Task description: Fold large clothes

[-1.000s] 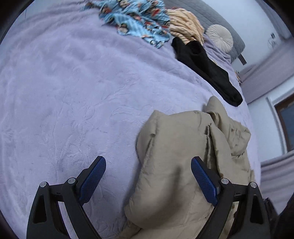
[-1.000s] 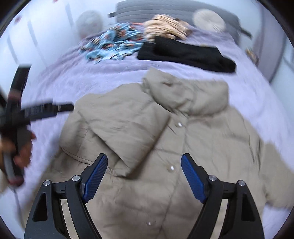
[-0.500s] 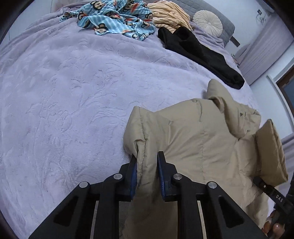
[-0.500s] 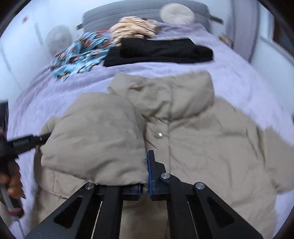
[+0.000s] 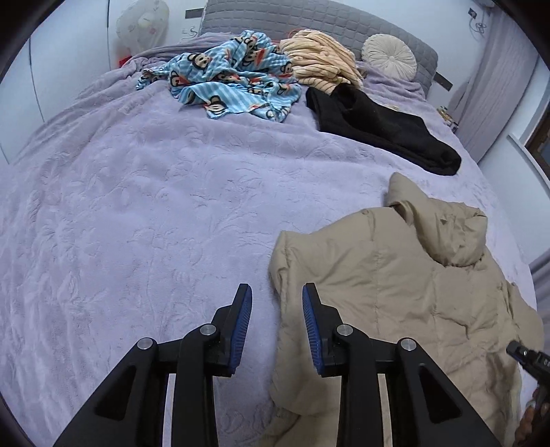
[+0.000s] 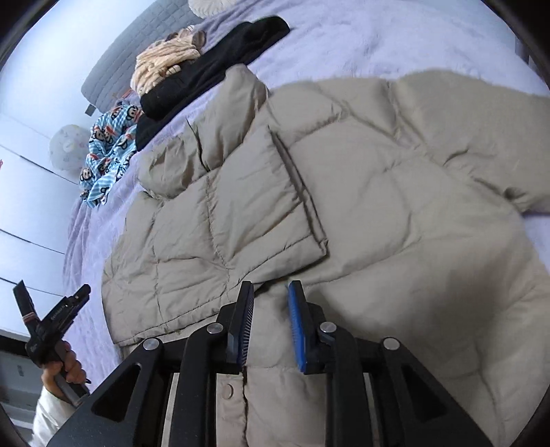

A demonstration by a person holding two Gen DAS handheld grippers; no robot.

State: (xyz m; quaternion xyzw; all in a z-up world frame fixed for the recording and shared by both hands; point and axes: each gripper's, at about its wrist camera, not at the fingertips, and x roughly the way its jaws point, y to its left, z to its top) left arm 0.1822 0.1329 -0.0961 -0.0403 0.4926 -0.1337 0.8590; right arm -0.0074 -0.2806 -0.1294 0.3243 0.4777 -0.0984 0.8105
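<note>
A beige puffer jacket (image 5: pixel 395 295) lies on the purple bedspread (image 5: pixel 154 206), its left side and sleeve folded over the front (image 6: pixel 240 213). My left gripper (image 5: pixel 276 297) is open and empty just above the jacket's left edge. My right gripper (image 6: pixel 271 299) is open and empty over the jacket's front (image 6: pixel 395 240), at the edge of the folded panel. The left gripper also shows at the lower left of the right wrist view (image 6: pixel 51 319), held in a hand.
At the head of the bed lie a blue monkey-print garment (image 5: pixel 233 82), a peach striped garment (image 5: pixel 319 62), a black garment (image 5: pixel 378 123) and a round cushion (image 5: pixel 388 55). A grey headboard (image 5: pixel 309 17) stands behind them.
Both grippers were shut on the jacket half a second ago and have let go and opened. The left side now lies folded over the front. The right wrist view has tilted.
</note>
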